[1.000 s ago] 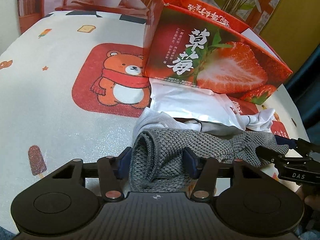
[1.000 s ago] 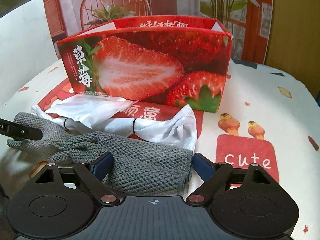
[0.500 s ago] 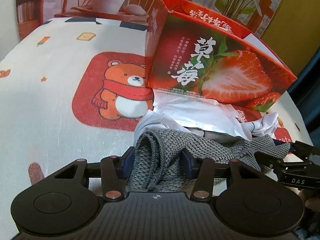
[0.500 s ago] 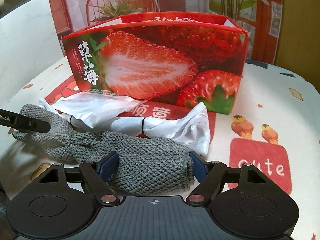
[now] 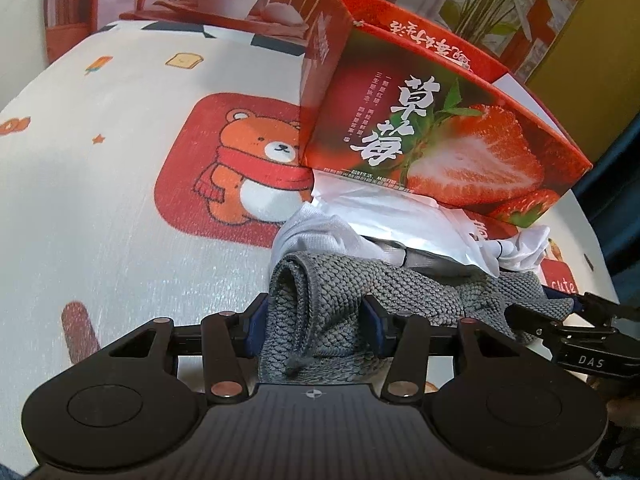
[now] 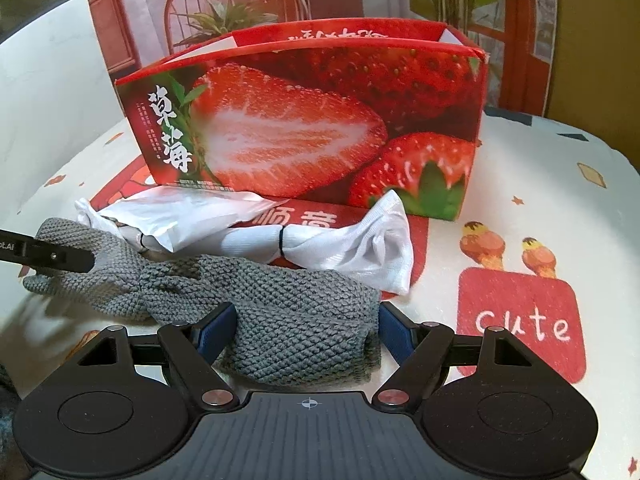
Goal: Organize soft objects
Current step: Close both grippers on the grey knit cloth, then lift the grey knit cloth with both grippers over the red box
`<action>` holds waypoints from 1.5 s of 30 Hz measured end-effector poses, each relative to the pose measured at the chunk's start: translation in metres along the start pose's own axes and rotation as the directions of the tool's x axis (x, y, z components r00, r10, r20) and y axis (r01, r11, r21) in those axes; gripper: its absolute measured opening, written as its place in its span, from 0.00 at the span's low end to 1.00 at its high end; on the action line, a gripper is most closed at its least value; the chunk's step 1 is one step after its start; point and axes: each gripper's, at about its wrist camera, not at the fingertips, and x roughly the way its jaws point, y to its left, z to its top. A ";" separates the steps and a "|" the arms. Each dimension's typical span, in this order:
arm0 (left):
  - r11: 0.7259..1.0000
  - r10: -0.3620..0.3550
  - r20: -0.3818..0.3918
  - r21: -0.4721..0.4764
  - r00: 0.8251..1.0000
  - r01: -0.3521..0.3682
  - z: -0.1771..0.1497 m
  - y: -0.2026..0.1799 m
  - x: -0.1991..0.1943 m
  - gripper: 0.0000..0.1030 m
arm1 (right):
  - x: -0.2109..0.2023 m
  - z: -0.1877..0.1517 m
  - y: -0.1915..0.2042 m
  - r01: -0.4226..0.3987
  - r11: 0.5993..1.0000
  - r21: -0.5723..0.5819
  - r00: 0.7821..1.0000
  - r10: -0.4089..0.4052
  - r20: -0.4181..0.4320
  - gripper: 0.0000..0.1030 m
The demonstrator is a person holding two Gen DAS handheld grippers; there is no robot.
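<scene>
A grey knitted cloth lies stretched between both grippers in front of the red strawberry box. My left gripper is shut on its left end. My right gripper is shut on its right end. The right gripper's fingers show at the right edge of the left wrist view; the left gripper's finger shows at the left edge of the right wrist view. A white cloth tied with a black band and a white foil packet lie behind the grey cloth.
The open-topped strawberry box stands on a cream tablecloth with a bear print and a "cute" patch. A backdrop with chair and plants stands behind.
Both grippers have closed further on the grey cloth and moved slightly toward the box; the cloth's ends are bunched tighter between the fingers.
</scene>
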 end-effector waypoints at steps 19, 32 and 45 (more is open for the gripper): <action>1.000 -0.004 0.077 0.006 0.997 0.003 -0.004 -0.005 -0.029 0.19 | -0.023 0.004 0.006 -0.101 0.995 -0.010 0.995 0.101 0.023 0.29; 0.999 -0.021 0.191 0.050 0.981 0.012 0.007 -0.014 -0.062 0.17 | -0.050 0.023 0.007 -0.144 0.989 -0.032 0.982 0.147 0.122 0.28; 0.994 -0.068 0.337 0.100 0.939 0.036 0.039 -0.032 -0.104 0.17 | -0.089 0.065 0.006 -0.160 0.986 -0.052 0.942 0.168 0.290 0.28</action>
